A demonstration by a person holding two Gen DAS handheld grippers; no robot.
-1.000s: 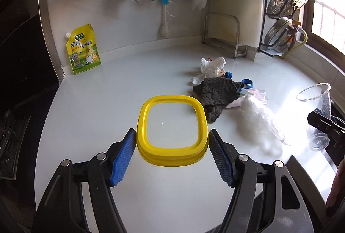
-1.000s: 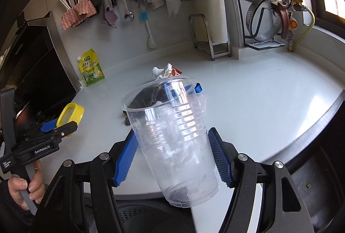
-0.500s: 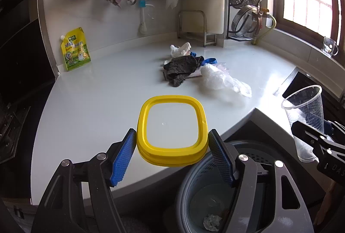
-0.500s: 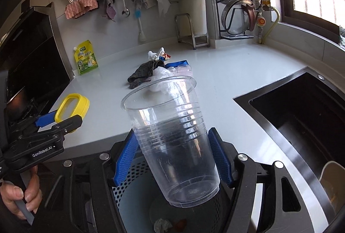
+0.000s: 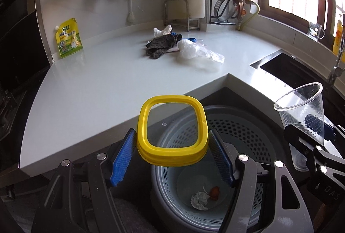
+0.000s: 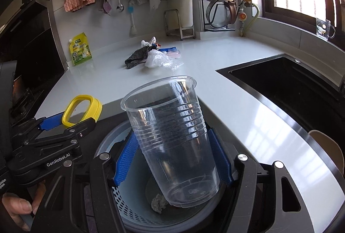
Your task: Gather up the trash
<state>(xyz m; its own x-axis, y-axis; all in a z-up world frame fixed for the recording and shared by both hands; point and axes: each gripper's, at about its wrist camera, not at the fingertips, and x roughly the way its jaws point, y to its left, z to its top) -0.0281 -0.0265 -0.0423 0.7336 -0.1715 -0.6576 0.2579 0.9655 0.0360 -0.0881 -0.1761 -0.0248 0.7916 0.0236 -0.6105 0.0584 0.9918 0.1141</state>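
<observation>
— Left wrist view: what does the left gripper (image 5: 172,156) hold?
— Its jaws are clenched on a yellow lid (image 5: 172,128), held above the bin (image 5: 241,131) beside the table (image 5: 103,82).
— And the right gripper (image 6: 173,160)?
— It grasps a clear plastic cup (image 6: 170,138), tilted, also over the bin.
— What is in the bin?
— A crumpled paper (image 5: 199,200) lies at the bottom. A dark rag (image 5: 161,45) and a plastic bag (image 5: 194,50) lie together on the table.

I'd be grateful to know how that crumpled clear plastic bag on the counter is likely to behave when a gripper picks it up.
The clear plastic bag looks thin and crumpled, so it is probably floppy and very light. Its glossy film may slip between pads. Part of it lies against the dark cloth, which might drag along.
</observation>
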